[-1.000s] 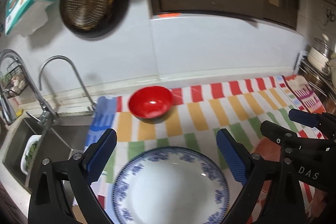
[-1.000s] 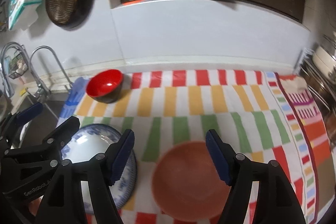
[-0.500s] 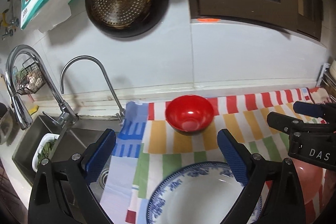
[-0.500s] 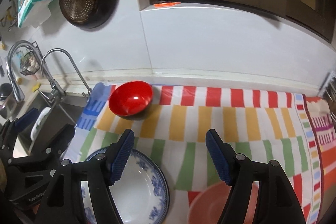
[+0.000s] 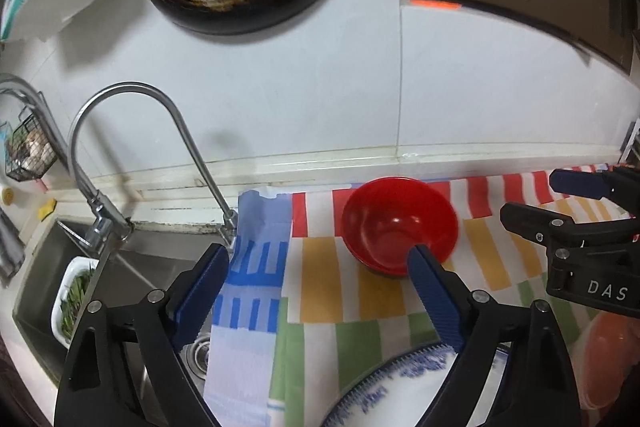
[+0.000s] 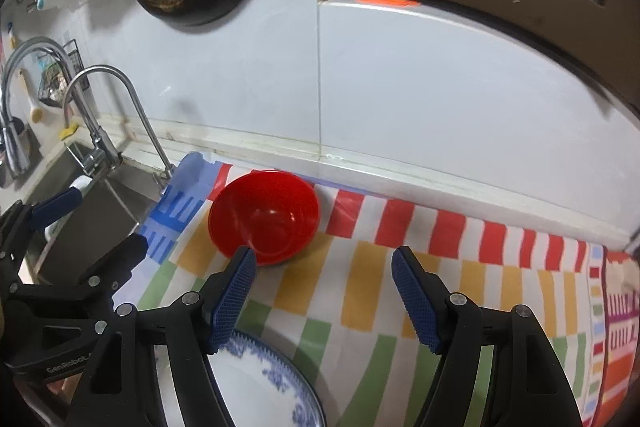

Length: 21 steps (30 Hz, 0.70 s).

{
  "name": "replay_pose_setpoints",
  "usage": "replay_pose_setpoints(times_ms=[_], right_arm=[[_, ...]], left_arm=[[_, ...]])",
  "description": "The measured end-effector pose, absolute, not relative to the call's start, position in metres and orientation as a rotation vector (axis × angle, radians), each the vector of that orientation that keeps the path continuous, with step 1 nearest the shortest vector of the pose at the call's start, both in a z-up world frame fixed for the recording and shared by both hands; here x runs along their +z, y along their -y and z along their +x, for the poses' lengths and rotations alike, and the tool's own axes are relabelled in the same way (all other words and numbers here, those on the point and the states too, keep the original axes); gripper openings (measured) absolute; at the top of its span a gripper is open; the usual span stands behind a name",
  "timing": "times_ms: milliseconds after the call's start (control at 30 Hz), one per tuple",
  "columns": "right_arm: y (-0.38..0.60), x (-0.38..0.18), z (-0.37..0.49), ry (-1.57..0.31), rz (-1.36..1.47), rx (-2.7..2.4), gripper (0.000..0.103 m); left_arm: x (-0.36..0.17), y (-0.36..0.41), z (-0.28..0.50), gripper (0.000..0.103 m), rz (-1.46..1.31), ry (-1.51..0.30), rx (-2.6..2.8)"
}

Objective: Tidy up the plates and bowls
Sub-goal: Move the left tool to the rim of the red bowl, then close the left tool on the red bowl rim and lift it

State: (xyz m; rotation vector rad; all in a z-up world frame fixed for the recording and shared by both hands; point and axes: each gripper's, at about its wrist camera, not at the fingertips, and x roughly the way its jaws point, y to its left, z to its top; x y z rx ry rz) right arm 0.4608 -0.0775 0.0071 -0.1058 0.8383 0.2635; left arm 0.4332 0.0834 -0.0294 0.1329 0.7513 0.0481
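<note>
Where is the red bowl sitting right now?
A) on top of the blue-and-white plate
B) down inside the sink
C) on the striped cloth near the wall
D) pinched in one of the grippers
C: the red bowl stands upright on the striped cloth by the wall, apart from the blue-and-white plate, and neither gripper's pads press on it.

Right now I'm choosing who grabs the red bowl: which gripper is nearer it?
Hard to call, perhaps left. The left gripper has the red bowl by its right finger; the right gripper has it by its left finger.
</note>
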Motion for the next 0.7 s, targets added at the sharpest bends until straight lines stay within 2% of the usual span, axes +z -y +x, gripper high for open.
replay_pose_setpoints(times_ms=[400, 567, 700], right_arm=[[0.061, -0.040, 0.527, -0.988, -0.099, 0.298, 0.070], [0.059, -0.061, 0.548, -1.059, -0.071, 0.303, 0.063], [0.059, -0.074, 0.557, -1.099, -0.057, 0.309, 0.055]], left_arm=[[-0.069, -0.093, 0.506, 0.081, 0.172, -0.888, -0.032], [-0.090, -0.092, 0.527, 0.074, 0.165, -0.968, -0.068], [-0.102, -0.089, 0.538, 0.065, 0.161, -1.014, -0.086]])
